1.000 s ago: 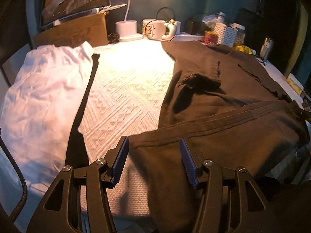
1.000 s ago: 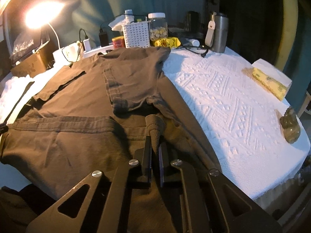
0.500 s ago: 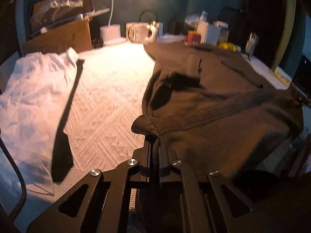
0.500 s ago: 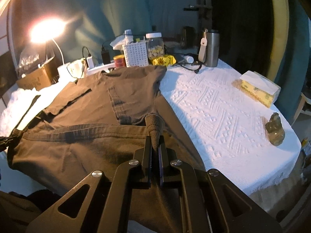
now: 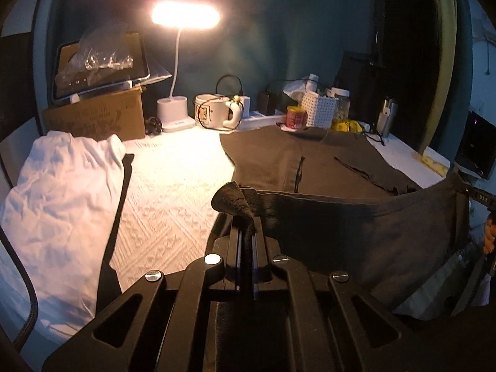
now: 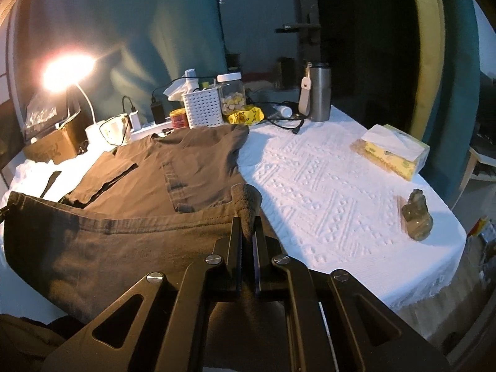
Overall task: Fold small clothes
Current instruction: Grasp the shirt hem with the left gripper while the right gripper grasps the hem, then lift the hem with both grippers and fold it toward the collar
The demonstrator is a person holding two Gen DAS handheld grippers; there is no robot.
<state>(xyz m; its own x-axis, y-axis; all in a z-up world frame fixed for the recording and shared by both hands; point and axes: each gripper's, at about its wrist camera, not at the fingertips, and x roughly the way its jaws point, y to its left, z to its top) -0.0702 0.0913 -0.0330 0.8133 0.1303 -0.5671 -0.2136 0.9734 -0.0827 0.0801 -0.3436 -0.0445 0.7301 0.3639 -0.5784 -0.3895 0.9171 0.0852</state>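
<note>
Left wrist view: the left gripper [image 5: 246, 232] has its jaws clamped on the hem corner of the brown shirt [image 5: 310, 167]. The right gripper [image 6: 247, 235] pinches the other hem corner. Hem lifted along the bench's [image 6: 325, 192] near edge, collar pointing toward the far edge.

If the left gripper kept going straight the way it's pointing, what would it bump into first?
Probably the brown shirt itself. The left gripper is shut on the shirt's near hem and tilts down toward the flat part lying on the white tablecloth. Past that stand the mug and red tin, but depth is hard to judge.
</note>
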